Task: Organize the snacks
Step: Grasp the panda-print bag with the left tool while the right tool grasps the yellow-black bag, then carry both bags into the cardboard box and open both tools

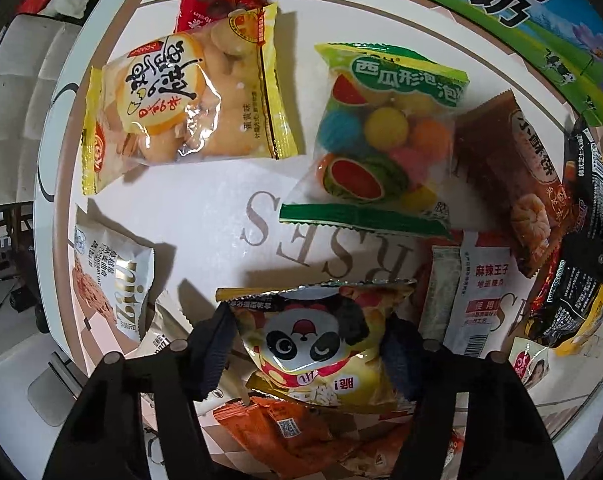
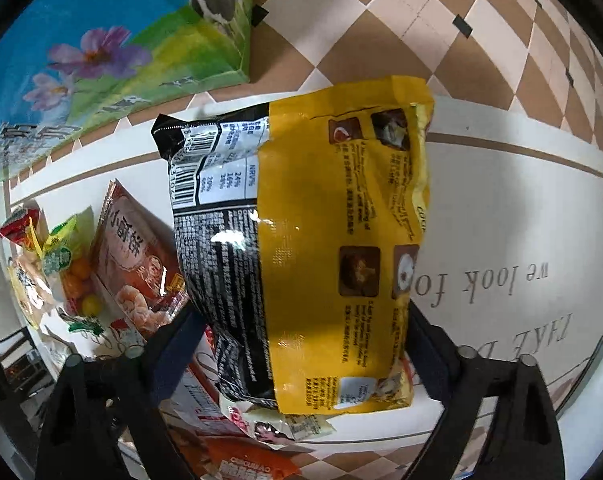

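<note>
Left tongs (image 1: 307, 346) clamp the panda packet (image 1: 317, 344); right tongs (image 2: 301, 344) clamp the yellow-black bag (image 2: 313, 240), both lengthwise away.

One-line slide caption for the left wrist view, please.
Left gripper closed on a panda-print snack packet above a white table strewn with other snack packets.

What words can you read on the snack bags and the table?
"西瓜形泡泡": green bubble gum bag
"小酥饼": brown pastry bag
"麻辣王子": white packet
"we look fo": white tabletop
"24% 16% 38%": yellow and black bag, by its barcode
Too small: that bag's remaining print.
</note>
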The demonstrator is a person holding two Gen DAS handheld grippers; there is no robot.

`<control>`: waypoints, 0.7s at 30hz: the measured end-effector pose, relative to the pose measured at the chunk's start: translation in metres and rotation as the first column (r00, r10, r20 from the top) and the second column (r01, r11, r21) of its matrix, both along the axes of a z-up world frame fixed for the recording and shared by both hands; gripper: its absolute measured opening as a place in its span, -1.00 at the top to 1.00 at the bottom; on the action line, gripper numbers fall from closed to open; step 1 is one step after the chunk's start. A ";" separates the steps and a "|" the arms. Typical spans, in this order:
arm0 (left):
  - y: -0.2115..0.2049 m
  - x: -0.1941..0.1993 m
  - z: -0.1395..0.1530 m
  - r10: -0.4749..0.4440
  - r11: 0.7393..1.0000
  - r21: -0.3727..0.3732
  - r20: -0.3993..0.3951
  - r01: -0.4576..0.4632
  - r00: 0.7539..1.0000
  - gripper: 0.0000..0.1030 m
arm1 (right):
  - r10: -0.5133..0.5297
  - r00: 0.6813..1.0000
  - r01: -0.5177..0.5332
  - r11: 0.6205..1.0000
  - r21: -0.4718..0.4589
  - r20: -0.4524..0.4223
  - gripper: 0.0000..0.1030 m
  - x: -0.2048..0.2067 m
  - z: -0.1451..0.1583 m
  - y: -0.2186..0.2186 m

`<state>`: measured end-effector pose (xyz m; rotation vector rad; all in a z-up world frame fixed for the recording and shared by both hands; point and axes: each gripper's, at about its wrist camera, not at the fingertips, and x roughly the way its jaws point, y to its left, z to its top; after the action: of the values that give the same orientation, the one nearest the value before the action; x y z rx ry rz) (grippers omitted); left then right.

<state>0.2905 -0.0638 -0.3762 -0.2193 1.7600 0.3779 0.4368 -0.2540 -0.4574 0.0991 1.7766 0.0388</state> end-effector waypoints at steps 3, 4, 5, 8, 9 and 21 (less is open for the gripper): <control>0.001 0.001 0.008 0.007 1.000 0.001 0.003 -0.007 1.000 -0.20 | 0.011 1.000 -0.011 1.000 0.004 0.016 -0.70 -0.005 -0.001 0.004; 0.006 0.002 0.009 0.007 1.000 -0.001 0.002 -0.007 1.000 -0.20 | 0.013 1.000 -0.013 1.000 0.003 0.020 -0.70 -0.007 -0.003 0.004; 0.008 0.001 0.009 0.007 1.000 0.000 0.003 -0.007 1.000 -0.19 | 0.009 1.000 -0.009 1.000 0.004 0.024 -0.70 -0.011 -0.003 0.004; 0.010 -0.004 0.010 0.004 1.000 0.003 0.009 -0.004 1.000 -0.19 | -0.001 1.000 0.001 1.000 0.004 0.027 -0.70 -0.021 -0.008 0.000; 0.012 -0.006 0.009 0.004 1.000 0.003 0.011 -0.004 1.000 -0.18 | -0.005 1.000 0.005 1.000 0.005 0.028 -0.70 -0.029 -0.009 -0.001; -0.008 -0.006 0.018 -0.020 1.000 -0.001 0.033 0.020 0.999 -0.15 | -0.034 0.998 0.033 0.999 0.032 0.044 -0.69 -0.030 0.008 0.003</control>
<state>0.2845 -0.0722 -0.3581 -0.2074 1.7293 0.3566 0.4067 -0.2515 -0.4494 0.1489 1.7294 0.0441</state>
